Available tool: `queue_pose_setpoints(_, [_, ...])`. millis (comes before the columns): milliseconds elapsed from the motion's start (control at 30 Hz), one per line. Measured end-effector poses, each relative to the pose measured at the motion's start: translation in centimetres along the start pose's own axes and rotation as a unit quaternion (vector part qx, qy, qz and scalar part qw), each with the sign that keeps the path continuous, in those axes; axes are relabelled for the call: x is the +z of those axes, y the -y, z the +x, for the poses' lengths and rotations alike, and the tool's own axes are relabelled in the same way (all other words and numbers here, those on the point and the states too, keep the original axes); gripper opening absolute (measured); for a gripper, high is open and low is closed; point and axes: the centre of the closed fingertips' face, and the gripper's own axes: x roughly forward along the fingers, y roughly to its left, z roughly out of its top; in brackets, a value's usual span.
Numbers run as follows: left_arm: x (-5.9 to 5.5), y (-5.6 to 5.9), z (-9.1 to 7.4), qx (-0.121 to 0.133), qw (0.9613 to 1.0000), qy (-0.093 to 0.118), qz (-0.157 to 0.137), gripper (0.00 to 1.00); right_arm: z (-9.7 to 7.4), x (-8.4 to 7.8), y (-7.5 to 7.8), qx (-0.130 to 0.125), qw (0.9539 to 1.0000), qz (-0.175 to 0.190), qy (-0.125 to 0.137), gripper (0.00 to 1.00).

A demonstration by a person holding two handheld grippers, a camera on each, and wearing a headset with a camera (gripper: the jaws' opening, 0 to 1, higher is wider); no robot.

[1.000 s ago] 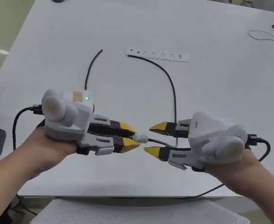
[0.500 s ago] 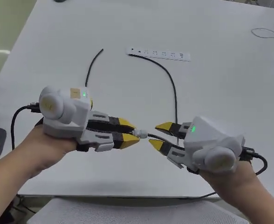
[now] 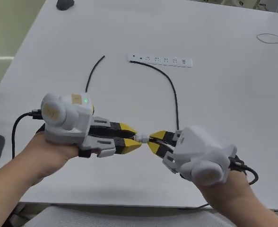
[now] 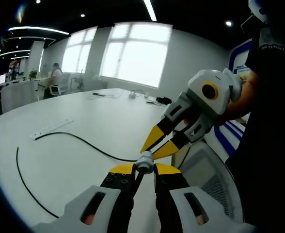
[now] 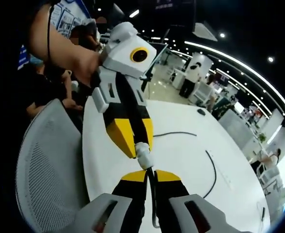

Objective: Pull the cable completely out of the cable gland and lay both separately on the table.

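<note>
Bright office: large windows, ceiling strip lights, long white table, pale mesh chair.

A white table carries a white power strip lying flat toward its far side. A black cable starts just beside the strip's left end and curves across the top toward the near edge, and another black stretch lies to the left with a free end. A dark rounded object sits at the far left, and a thin pale wire lies at the far right.
</note>
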Motion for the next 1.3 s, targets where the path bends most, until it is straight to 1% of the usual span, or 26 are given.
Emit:
queue_pose_setpoints(100, [0.1,0.0,0.4,0.004,1.0,0.0,-0.002,0.15,-0.1,-0.3,0.1,0.002,1.0,-0.004,0.001,0.0])
queue_pose_setpoints(167, [0.0,0.0,0.7,0.006,1.0,-0.002,-0.003,0.15,-0.1,-0.5,0.2,0.006,1.0,0.0,0.0,0.0])
queue_pose_setpoints(233, [0.0,0.0,0.8,0.006,1.0,-0.007,0.0,0.15,-0.1,-0.7,0.2,0.012,0.9999,0.011,0.002,0.0])
queue_pose_setpoints(367, [0.3,-0.1,1.1,0.009,0.9999,-0.011,0.002,0.15,-0.2,-0.9,0.6,0.013,0.9995,0.029,0.005,0.0])
queue_pose_setpoints(533, [0.5,0.0,1.3,0.016,0.9998,-0.014,0.003,0.15,-0.4,-1.1,0.8,0.015,0.999,0.042,0.008,0.0])
queue_pose_setpoints(700, [0.4,-0.1,1.6,0.026,0.9996,-0.012,-0.001,0.15,-0.6,-1.6,1.0,0.015,0.9984,0.053,0.008,0.0])
queue_pose_setpoints(900, [0.7,0.1,1.8,0.036,0.9993,-0.008,-0.006,0.15,-1.1,-2.6,1.5,0.014,0.997,0.075,0.007,0.0])
queue_pose_setpoints(967, [0.7,0.0,1.8,0.041,0.9991,-0.008,-0.011,0.15,-1.2,-3.3,1.9,0.01,0.9959,0.09,0.001,0.0])
queue_pose_setpoints(1000, [0.8,0.0,1.8,0.042,0.999,-0.007,-0.013,0.15,-1.4,-3.6,2.1,0.008,0.9947,0.103,0.0,0.0])
queue_pose_setpoints(1033, [0.9,0.0,1.8,0.044,0.9989,-0.004,-0.015,0.15,-1.4,-3.8,2.3,0.006,0.9942,0.108,0.0,0.0])
queue_pose_setpoints(1100, [1.0,0.1,1.9,0.046,0.9988,-0.002,-0.017,0.15,-1.5,-4.4,2.5,0.006,0.9914,0.13,-0.003,0.0])
queue_pose_setpoints(1233, [0.9,0.1,1.9,0.053,0.9983,0.0,-0.022,0.15,-1.4,-5.7,2.8,0.004,0.9881,0.153,-0.012,0.0])
queue_pose_setpoints(1300, [0.7,0.2,1.9,0.055,0.9981,0.001,-0.026,0.15,-1.3,-6.4,2.9,0.002,0.9848,0.173,-0.019,0.0])
